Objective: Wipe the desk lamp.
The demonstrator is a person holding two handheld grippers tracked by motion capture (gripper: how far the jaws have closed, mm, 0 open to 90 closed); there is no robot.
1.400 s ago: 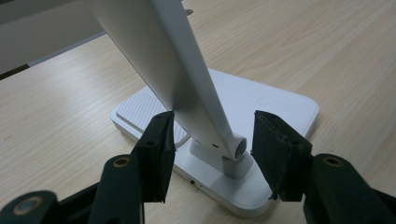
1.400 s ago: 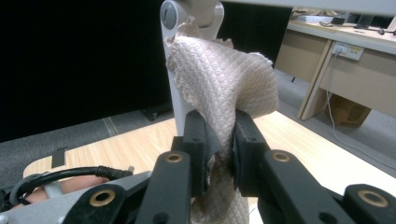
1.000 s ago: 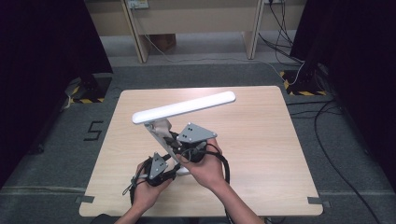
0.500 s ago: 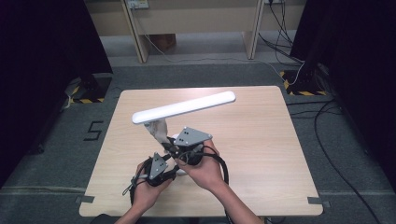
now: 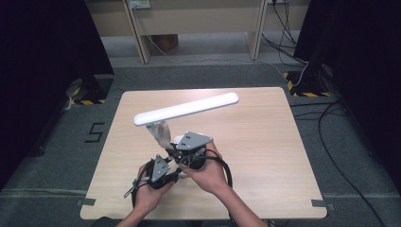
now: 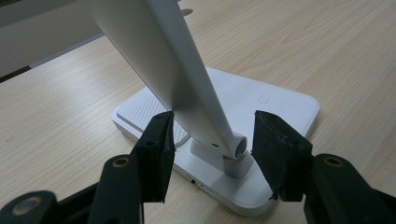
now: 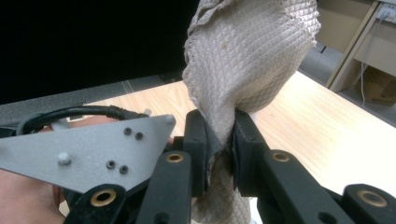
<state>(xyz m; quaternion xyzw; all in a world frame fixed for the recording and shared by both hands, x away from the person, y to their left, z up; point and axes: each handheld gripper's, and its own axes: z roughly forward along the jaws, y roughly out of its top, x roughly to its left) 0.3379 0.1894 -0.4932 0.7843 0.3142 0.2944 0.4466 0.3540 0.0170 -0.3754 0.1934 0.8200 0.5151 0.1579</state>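
Wiping looks like the step in hand: the right gripper has its jaws pinched on a grey cloth, while the left gripper brackets the white lamp's arm near its hinge, one pad touching, steadying it over the base on the worktop. Next, the cloth likely needs drawing along the lamp head beyond.

The right gripper, pinching the beige cloth, has drawn a little toward six o'clock on the table, back toward the person; its grey plate sits nearer the lamp's white base than before; the cloth now stands against the lamp arm, below the nine o'clock end of the lamp head.
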